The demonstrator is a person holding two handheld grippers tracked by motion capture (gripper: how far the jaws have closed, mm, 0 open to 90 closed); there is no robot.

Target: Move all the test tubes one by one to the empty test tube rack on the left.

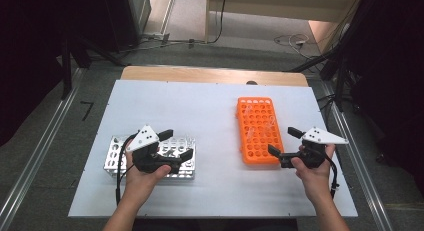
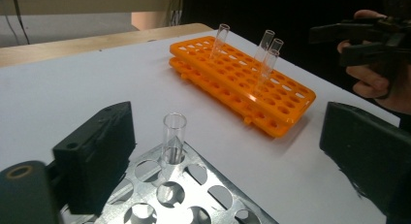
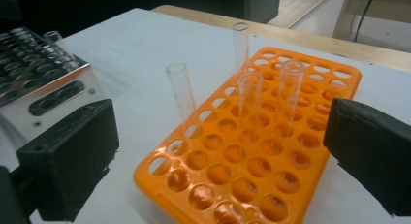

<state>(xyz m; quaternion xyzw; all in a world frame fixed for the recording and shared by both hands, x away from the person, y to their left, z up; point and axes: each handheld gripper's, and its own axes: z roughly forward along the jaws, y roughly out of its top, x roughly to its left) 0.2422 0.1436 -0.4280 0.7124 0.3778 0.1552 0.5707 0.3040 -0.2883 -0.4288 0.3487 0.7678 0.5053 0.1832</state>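
Glass tube (image 2: 173,136) stands in metal rack (image 2: 194,195), unheld.

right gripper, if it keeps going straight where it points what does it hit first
Most likely the clear test tubes standing in the orange rack: the open right gripper faces them across the rack. Depth is hard to judge.

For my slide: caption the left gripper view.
Open left hand-held gripper over a clear tube standing in the metal rack, orange rack beyond.
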